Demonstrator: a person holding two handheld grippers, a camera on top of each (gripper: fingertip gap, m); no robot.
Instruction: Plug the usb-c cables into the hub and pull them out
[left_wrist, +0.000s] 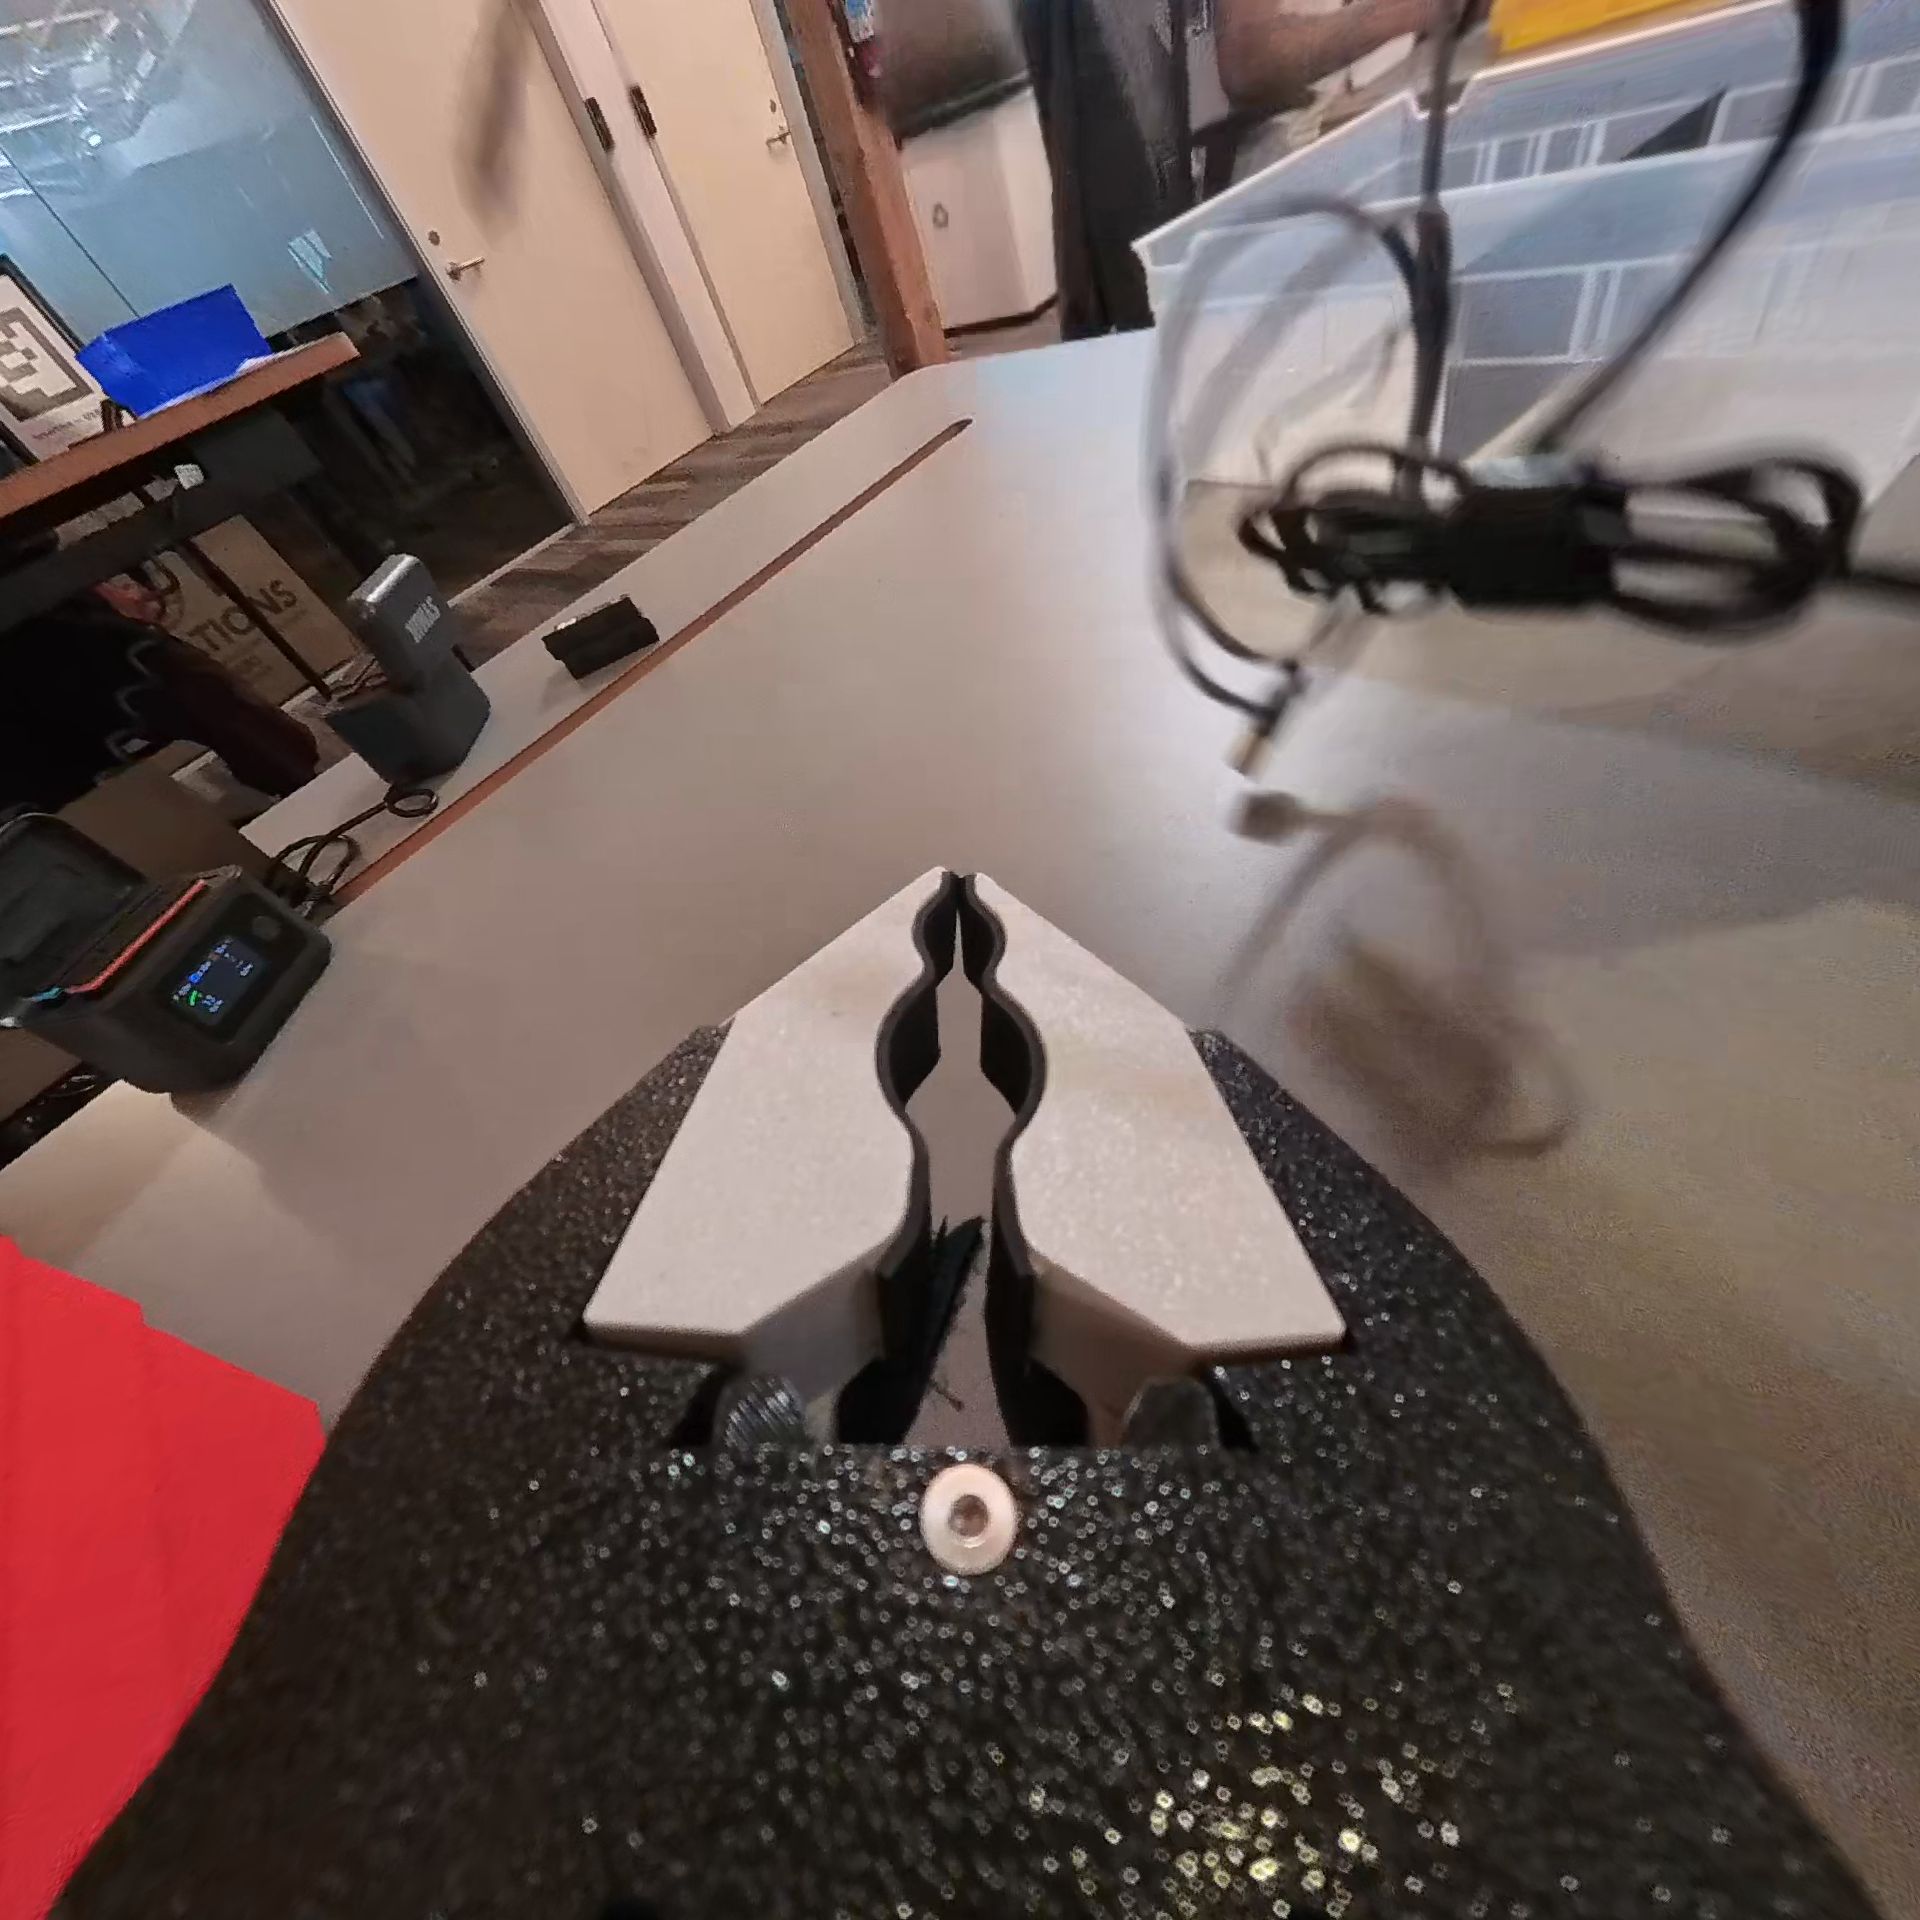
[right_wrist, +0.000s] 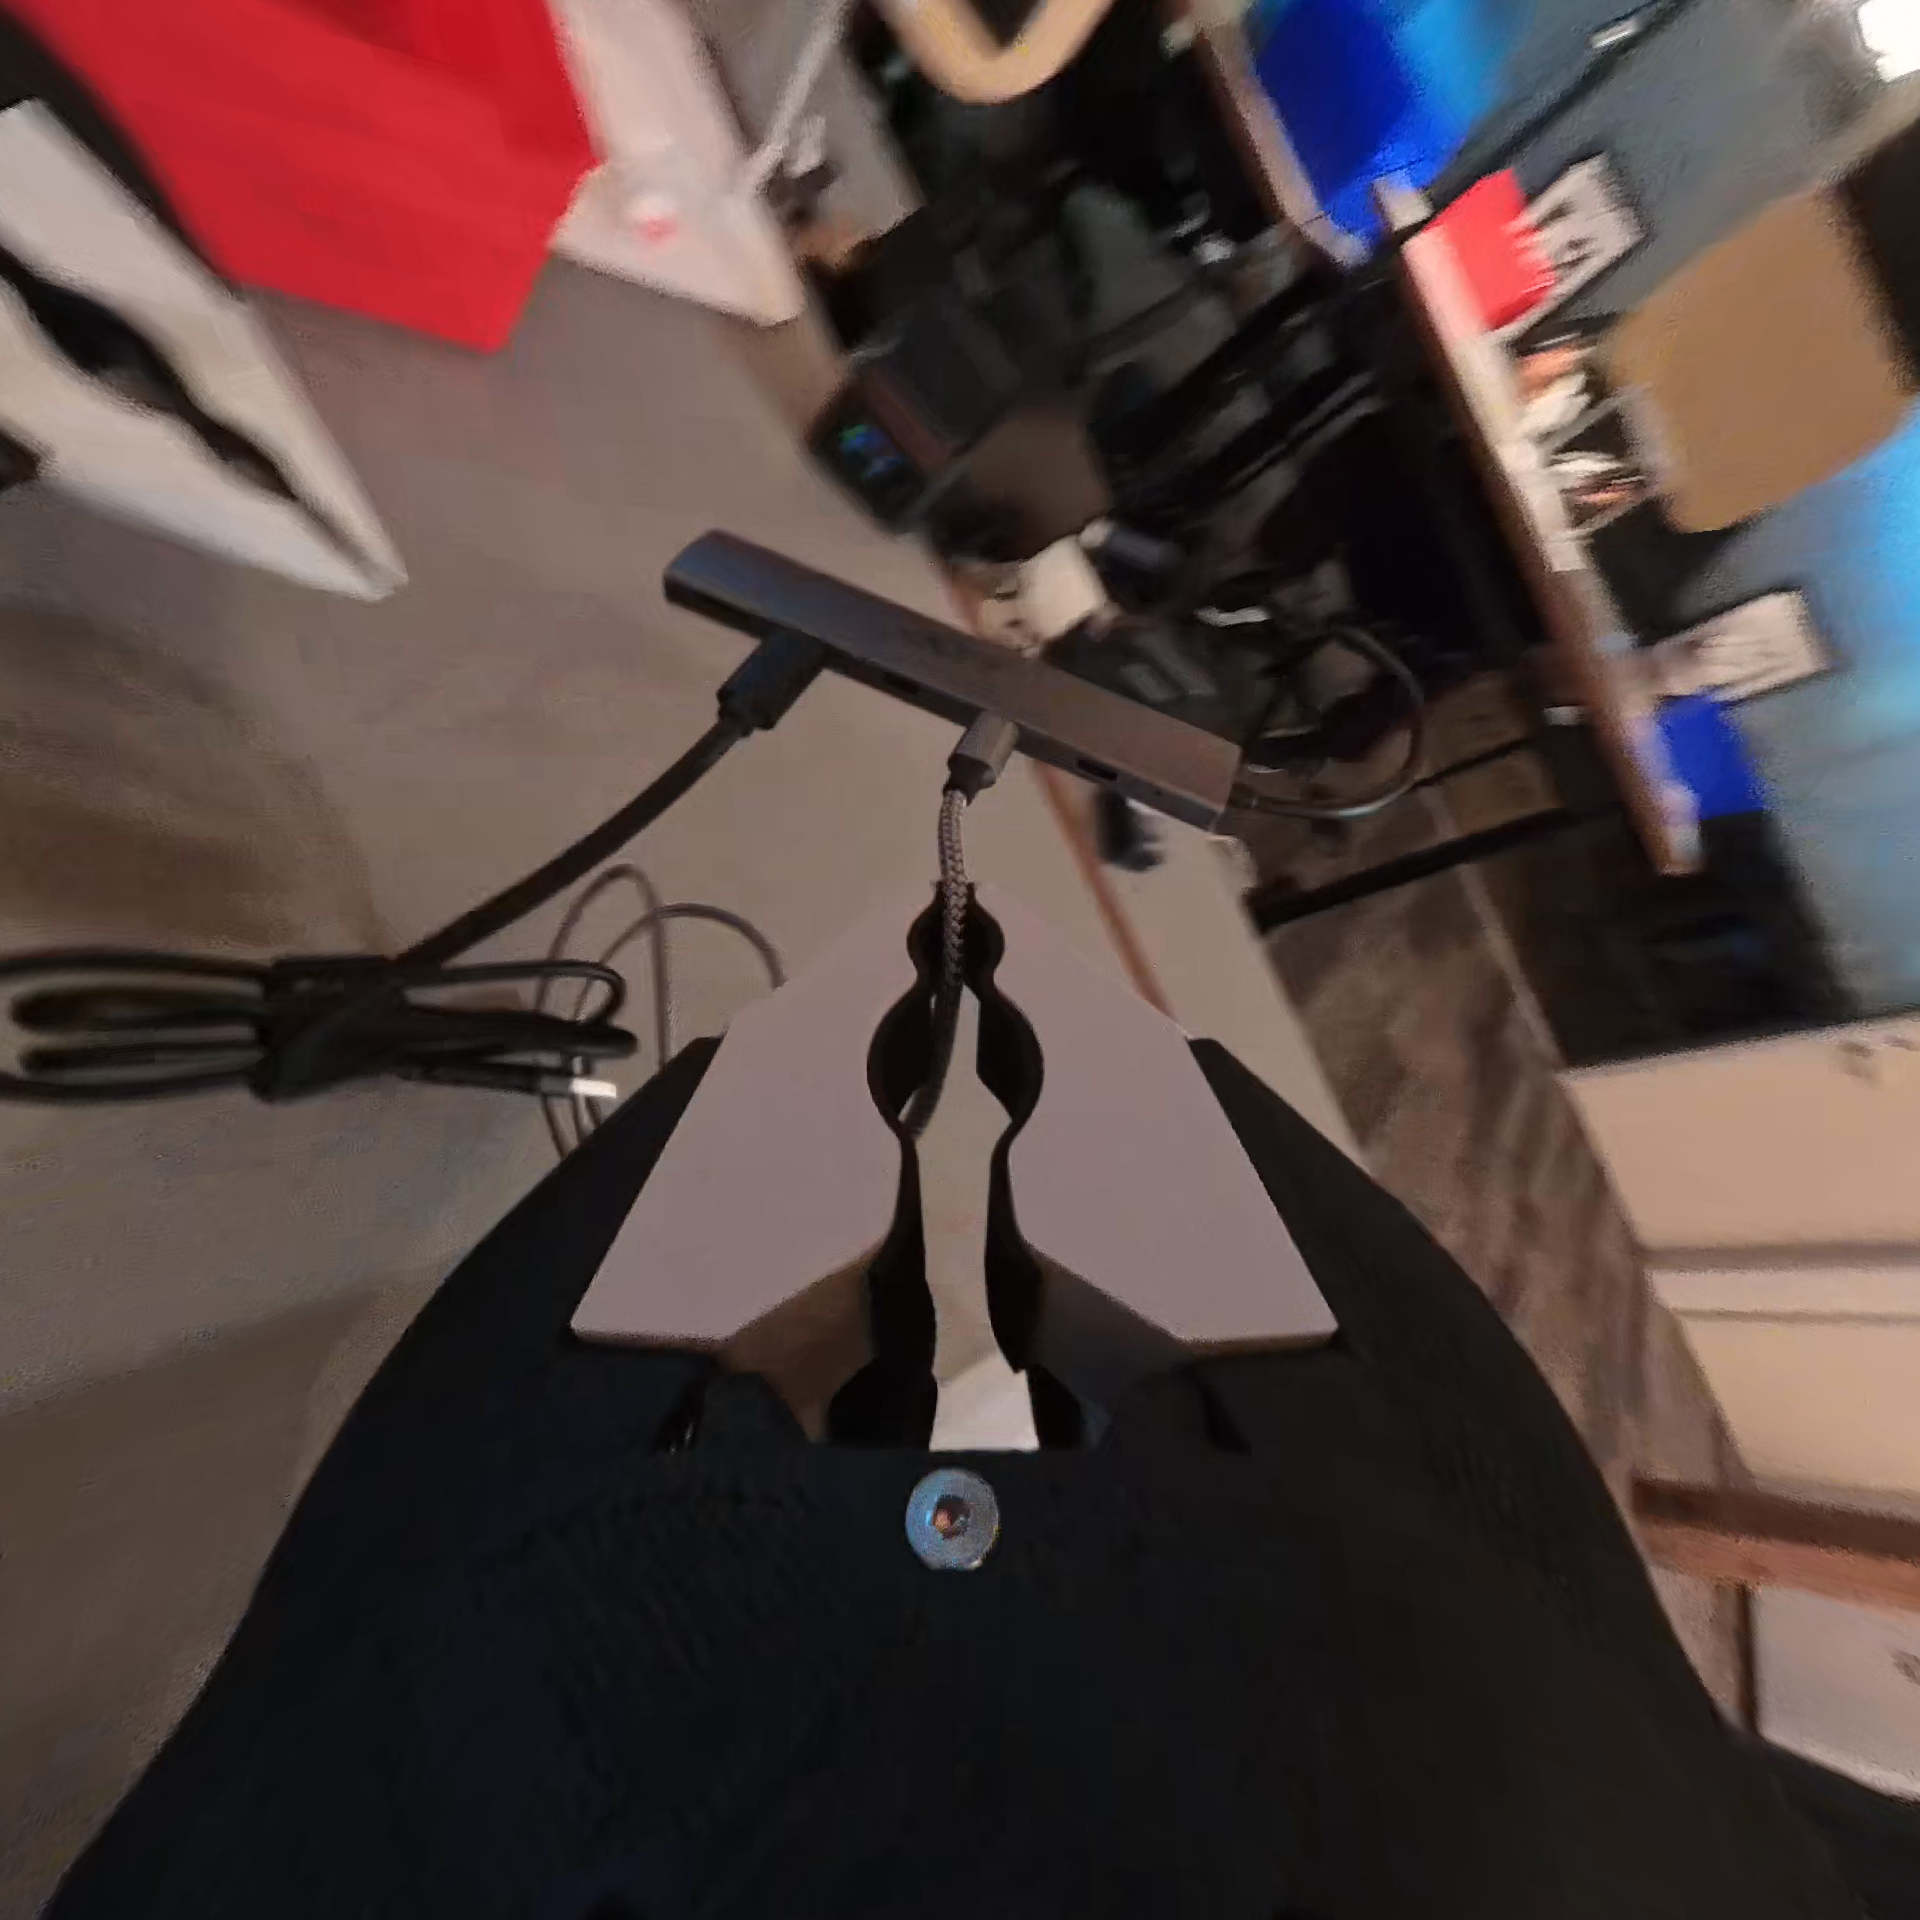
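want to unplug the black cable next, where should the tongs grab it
On the black plug housing right at the hub, coming from the cable side, in line with the plug. It is short and rigid there; the black cable behind it bends away.

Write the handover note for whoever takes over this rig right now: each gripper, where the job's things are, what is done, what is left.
Left gripper: shut, empty, over the grey table.
Right gripper: shut on the braided cable, just below its plug.
The hub is off the table, hanging from the cables.
Done: braided cable and black cable both sit in the hub.
Left: pull both out. The hub is unheld, so probably steady it with the left gripper first.
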